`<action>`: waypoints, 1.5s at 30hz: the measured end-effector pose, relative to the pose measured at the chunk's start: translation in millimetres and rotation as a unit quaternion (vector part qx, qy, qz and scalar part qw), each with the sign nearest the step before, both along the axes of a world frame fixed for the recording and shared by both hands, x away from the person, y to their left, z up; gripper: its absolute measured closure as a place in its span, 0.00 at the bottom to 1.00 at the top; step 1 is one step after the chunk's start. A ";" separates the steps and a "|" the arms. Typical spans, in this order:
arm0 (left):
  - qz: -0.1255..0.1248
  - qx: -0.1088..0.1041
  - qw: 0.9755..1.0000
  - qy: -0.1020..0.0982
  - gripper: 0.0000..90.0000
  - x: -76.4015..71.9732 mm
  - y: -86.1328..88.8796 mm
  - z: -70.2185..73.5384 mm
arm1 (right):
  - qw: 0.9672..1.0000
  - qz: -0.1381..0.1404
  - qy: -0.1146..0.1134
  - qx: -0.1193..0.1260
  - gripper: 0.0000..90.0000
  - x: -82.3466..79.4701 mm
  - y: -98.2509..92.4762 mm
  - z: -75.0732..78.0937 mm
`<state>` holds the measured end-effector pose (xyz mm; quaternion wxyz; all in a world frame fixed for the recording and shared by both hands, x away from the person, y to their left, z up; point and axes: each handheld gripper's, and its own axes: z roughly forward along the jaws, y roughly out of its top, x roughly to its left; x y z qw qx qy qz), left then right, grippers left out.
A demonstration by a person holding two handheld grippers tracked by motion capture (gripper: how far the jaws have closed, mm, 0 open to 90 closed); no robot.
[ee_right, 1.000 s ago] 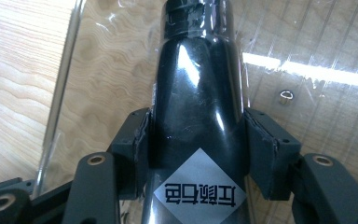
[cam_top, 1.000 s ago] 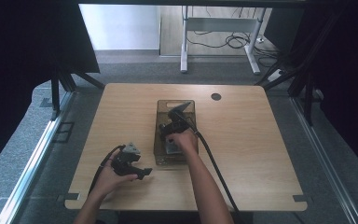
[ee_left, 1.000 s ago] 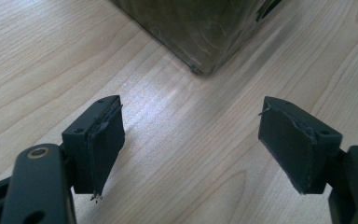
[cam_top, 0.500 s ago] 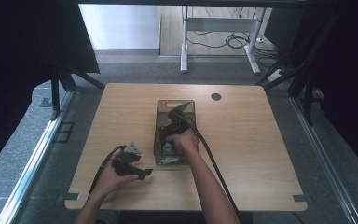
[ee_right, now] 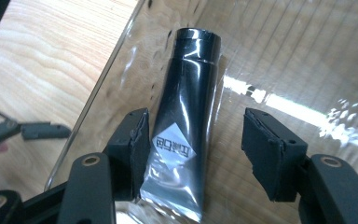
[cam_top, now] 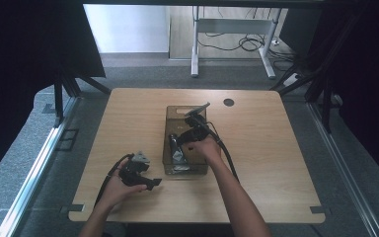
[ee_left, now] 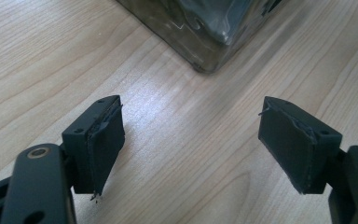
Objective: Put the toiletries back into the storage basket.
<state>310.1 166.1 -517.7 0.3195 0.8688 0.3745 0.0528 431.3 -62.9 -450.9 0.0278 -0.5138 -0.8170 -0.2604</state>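
Inside bin: black squeeze tube with white label (ee_right: 186, 126) lies flat on floor of clear plastic bin (cam_top: 170, 148), cap away from right tool (ee_right: 193, 140)
Right tool: jaws apart, just been opening, straddling tube, pads not pressing
Left tool (ee_left: 191, 140): jaws apart, empty, over wooden worktop (cam_top: 271, 148)
Risk: glossy tube may slip; pad may snag bin wall

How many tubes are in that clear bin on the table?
1. A black tube lies on the floor of the clear bin, near its left wall, cap pointing away from the person. Nothing else shows inside.
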 end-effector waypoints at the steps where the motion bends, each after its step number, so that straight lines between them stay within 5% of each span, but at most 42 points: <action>1: 0.000 0.001 1.000 0.000 0.25 0.0 0.0 -0.2 | 1.000 0.007 -0.009 0.002 0.47 -2.0 -2.7 2.1; 11: 0.001 0.007 1.000 -0.006 0.25 -1.6 0.9 0.5 | 0.995 0.055 -0.076 0.036 0.46 -26.2 -44.3 14.9; 21: 0.002 0.015 1.000 -0.008 0.25 -1.2 2.3 0.4 | 0.986 0.052 -0.147 0.060 0.47 -62.3 -113.1 11.7; 32: 0.012 0.021 1.000 -0.008 0.25 -2.2 1.3 -2.3 | 0.977 -0.003 -0.195 0.086 0.47 -97.2 -198.6 -16.2; 39: 0.014 0.026 1.000 -0.005 0.25 -1.5 1.5 -4.8 | 0.974 -0.021 -0.217 0.059 0.46 -114.5 -220.2 -46.4; 41: 0.018 0.026 0.999 -0.003 0.25 -1.2 1.2 -5.3 | 0.971 -0.027 -0.233 0.053 0.48 -117.0 -224.4 -55.1; 43: 0.018 0.025 1.000 -0.002 0.25 -0.9 0.9 -5.9 | 0.974 -0.024 -0.219 0.042 0.46 -114.9 -227.5 -60.6; 45: 0.018 0.025 1.000 -0.003 0.25 -0.8 0.9 -5.9 | 0.974 -0.024 -0.224 0.034 0.46 -116.5 -229.8 -62.3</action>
